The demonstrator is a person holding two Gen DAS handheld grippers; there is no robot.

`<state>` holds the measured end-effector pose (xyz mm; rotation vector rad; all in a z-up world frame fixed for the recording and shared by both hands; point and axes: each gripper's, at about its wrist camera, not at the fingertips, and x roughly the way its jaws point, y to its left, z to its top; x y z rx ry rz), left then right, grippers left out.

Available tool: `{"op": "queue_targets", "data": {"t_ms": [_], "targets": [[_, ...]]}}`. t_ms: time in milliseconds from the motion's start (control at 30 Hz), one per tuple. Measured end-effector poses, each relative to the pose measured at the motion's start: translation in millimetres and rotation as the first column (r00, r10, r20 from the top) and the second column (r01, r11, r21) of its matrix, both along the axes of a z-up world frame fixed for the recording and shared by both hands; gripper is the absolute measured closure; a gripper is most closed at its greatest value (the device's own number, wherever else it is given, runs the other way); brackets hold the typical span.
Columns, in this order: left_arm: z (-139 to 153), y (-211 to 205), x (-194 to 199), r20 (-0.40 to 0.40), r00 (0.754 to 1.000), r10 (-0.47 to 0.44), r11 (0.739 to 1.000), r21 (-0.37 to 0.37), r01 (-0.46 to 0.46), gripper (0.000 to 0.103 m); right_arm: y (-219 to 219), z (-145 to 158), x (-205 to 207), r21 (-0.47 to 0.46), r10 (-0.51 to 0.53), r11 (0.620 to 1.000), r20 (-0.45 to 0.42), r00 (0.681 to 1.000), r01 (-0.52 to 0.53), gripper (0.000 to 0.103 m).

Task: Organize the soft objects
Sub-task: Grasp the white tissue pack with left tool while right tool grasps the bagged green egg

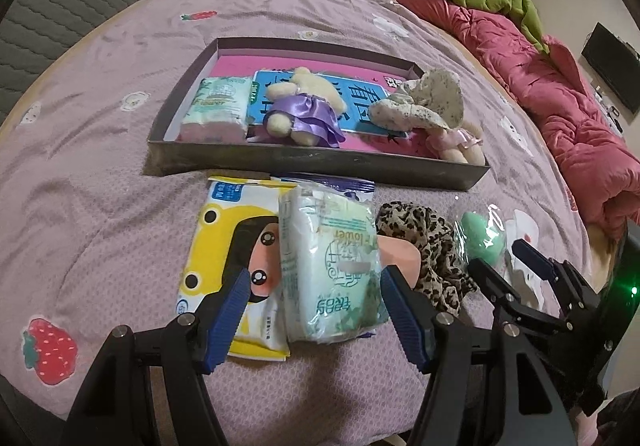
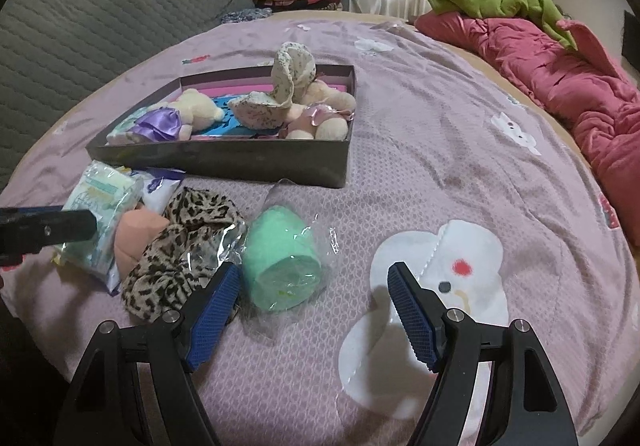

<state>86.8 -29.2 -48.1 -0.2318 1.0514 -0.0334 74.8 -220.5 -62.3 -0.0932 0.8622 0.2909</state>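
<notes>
Before the box (image 1: 312, 165), my left gripper (image 1: 314, 286) gapes around the tissue pack (image 1: 332, 266); right gripper (image 2: 314, 286) released beside the green roll (image 2: 282, 266). Slick wrap may slip.

The bedspread (image 1: 120, 125) is mauve with strawberry prints. The box (image 1: 320, 165) is dark grey, pink inside. A leopard-print cloth (image 1: 436, 246) lies at lower right beside a mint-green roll (image 2: 280, 266). The wipes pack (image 1: 224, 246) is yellow; the quilt (image 2: 560, 77) at upper right is red.
</notes>
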Motion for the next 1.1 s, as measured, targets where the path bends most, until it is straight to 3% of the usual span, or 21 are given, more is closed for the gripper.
{"op": "queue_targets", "data": {"t_ms": [133, 300, 367, 467, 567, 767, 1100], "targets": [[-3.0, 1.5, 3.3, -0.009, 1.000, 0.006, 1.000, 0.000, -0.006, 0.036, 3.2, -3.4, 7.4, 0.004, 0.012, 1.000, 0.004, 1.000, -0.012, 0.027], [-3.1, 3.3, 7.7, -0.008, 1.000, 0.001, 1.000, -0.004, -0.001, 0.039, 10.4, -4.8, 14.9, 0.008, 0.043, 0.999, 0.017, 0.999, -0.043, 0.051], [-3.0, 1.7, 8.8, -0.005, 1.000, -0.004, 1.000, 0.006, 0.004, 0.047, 12.4, -4.8, 17.8, 0.009, 0.055, 0.998, 0.023, 0.998, -0.055, 0.056], [-2.3, -3.5, 12.9, -0.003, 1.000, -0.021, 1.000, 0.009, 0.021, 0.057, 8.5, -3.0, 20.9, 0.040, 0.043, 0.998, 0.023, 0.999, -0.043, 0.057], [-1.5, -9.0, 15.4, -0.005, 0.999, -0.036, 0.999, 0.017, 0.036, 0.060, 4.4, 0.3, 21.9, 0.047, 0.025, 0.999, 0.040, 0.999, -0.027, 0.058], [-3.2, -8.2, 22.1, -0.009, 1.000, -0.022, 1.000, -0.010, 0.021, 0.060, 0.5, 3.0, 21.3, 0.060, 0.014, 0.998, 0.046, 0.999, -0.017, 0.057], [-5.1, -14.9, 35.0, -0.006, 1.000, -0.010, 1.000, 0.022, 0.011, 0.060, 1.2, 1.9, 21.7, 0.065, 0.023, 0.998, 0.043, 0.999, -0.025, 0.057]]}}
